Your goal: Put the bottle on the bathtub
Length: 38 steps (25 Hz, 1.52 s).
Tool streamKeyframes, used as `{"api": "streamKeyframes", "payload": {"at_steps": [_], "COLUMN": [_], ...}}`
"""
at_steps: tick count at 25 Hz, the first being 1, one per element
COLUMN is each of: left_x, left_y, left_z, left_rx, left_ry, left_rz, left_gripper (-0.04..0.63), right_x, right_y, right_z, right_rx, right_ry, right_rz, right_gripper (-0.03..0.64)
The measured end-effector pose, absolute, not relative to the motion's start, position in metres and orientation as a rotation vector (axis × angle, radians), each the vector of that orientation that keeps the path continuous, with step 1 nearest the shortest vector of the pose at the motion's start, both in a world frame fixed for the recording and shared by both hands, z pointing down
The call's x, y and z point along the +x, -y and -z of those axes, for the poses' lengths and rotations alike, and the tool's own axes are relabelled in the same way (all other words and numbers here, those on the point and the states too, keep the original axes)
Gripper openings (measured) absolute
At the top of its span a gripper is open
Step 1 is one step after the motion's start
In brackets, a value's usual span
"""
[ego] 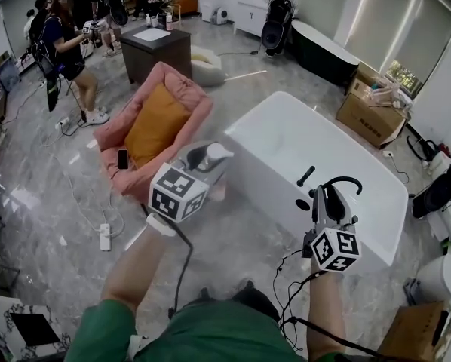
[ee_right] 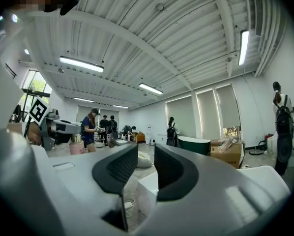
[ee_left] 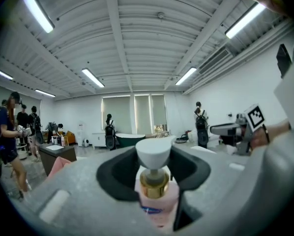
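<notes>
Two risks stand out for me. My left hand-held gripper (ego: 204, 164) is clamped on the bottle (ee_left: 156, 200), and the pads bite high up, around the neck just under the white pump head, so most of the pink body hangs below the grip. The bottle is in the air at the near left corner of the bathtub (ego: 244, 143), not yet on it. With a hold that high, I judge the body could swing or twist between the pads if I stop sharply, and it would then meet the rim at a tilt.

That matters because the rim looks narrow and rounded. If the base lands half on it, or leaning, I expect the bottle to topple once I let go, either into the tub or off the outer edge to the floor (ego: 75, 187) beside the pink armchair (ego: 161, 119). Squeezing harder to steady it might also press the pump.

My right hand-held gripper (ego: 325, 193) has its jaws slightly apart with nothing between them, and it hangs over the tub's near edge, just beside the black tap (ego: 345, 181). A careless sweep there could knock the tap, and it gives the bottle no support.
</notes>
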<state>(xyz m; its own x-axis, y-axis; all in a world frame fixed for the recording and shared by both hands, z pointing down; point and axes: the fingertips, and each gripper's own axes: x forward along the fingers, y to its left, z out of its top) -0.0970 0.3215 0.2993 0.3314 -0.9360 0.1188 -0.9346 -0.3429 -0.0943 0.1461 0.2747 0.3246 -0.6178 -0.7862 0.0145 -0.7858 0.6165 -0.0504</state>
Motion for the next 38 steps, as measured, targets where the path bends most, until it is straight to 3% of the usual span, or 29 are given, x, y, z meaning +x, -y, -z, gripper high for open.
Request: {"api": "streamKeyframes", "payload": {"at_steps": [7,24,38], "left_x": [-0.125,-0.209,-0.198], "left_y": [-0.307,-0.147,-0.042], "left_z": [-0.316,-0.303,-0.305], "left_rx": [-2.575,-2.395,-2.389], "left_ry": [-1.847,-2.083,-2.123], "left_rz": [0.212,0.241,0.273], "left_gripper": [0.164,0.165,0.166], "right_x": [0.122,0.016,0.029], "right_y": [-0.251,-0.034,0.072], "right_z": [-0.329,-0.334,-0.331], "right_rx": [-1.311,-1.035,-0.962], "right_ry": [-2.792,-2.822,-2.809], "right_rz": [0.096,0.212,0.250], "right_gripper": [0.150,0.150,0.149]}}
